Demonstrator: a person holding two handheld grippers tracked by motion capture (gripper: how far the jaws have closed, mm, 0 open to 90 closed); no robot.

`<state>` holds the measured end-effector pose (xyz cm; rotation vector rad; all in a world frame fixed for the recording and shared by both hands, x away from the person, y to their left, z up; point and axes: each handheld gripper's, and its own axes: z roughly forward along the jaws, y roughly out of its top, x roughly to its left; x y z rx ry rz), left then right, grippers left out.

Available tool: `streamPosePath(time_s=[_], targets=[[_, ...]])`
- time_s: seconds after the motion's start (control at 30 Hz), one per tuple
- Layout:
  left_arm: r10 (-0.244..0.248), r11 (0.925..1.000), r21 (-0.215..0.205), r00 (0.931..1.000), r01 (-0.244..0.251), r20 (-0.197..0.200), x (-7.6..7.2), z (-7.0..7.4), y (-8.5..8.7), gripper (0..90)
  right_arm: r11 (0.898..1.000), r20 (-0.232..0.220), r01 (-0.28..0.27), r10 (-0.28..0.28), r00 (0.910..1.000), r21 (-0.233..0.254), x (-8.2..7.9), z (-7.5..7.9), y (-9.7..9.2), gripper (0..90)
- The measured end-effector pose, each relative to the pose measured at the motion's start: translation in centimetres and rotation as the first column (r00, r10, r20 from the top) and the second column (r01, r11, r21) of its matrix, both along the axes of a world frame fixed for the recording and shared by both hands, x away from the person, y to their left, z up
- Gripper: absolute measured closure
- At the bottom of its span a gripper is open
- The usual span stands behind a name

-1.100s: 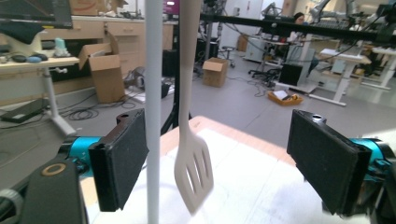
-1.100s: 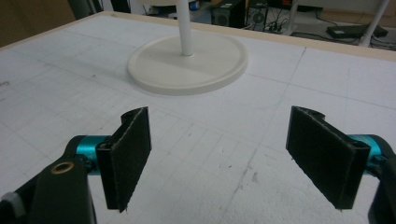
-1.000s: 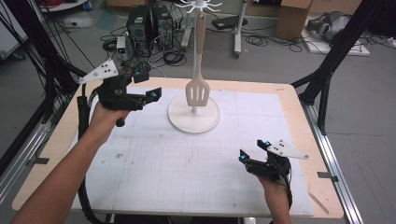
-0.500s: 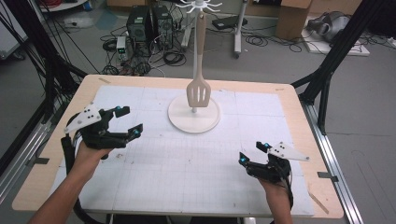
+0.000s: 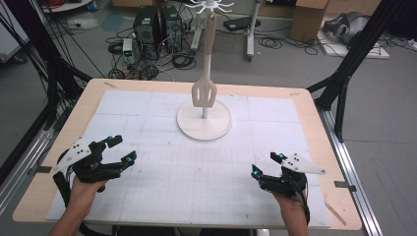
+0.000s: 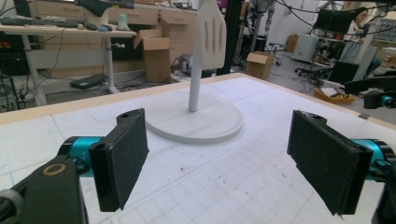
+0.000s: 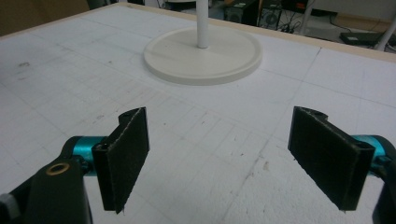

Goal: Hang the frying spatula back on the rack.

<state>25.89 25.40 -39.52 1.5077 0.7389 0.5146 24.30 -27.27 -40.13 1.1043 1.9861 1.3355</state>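
Observation:
A wooden slotted spatula (image 5: 206, 73) hangs from the hooks at the top of a white stand, whose round base (image 5: 204, 119) sits at the middle back of the table. Its blade (image 6: 210, 32) shows in the left gripper view beside the pole. My left gripper (image 5: 118, 149) rests low at the front left, open and empty, its jaws spread wide (image 6: 224, 168). At the front right my right gripper (image 5: 267, 164) is open too, with nothing between its pads (image 7: 219, 163). The stand base (image 7: 203, 53) lies ahead of it.
A white gridded mat (image 5: 196, 157) covers the wooden table (image 5: 314, 113). Black frame posts (image 5: 349, 64) stand at the table's sides. Computers, cables and boxes lie on the floor beyond the far edge.
My left gripper has dropped from beside the stand to the front left of the table, near the edge. The right gripper has stayed put.

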Motion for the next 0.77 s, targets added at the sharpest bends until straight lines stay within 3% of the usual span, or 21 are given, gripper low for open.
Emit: streamPosePath(time_s=[0.77], targets=[[0.027, 0.9995, -0.014, 0.9995, -0.027, -0.017, -0.16, -0.90, 0.42, 20.9, 1.000, 0.015, 0.001, -0.001, 0.9999, -0.007, -0.02, 0.06, 0.41, 19.4]])
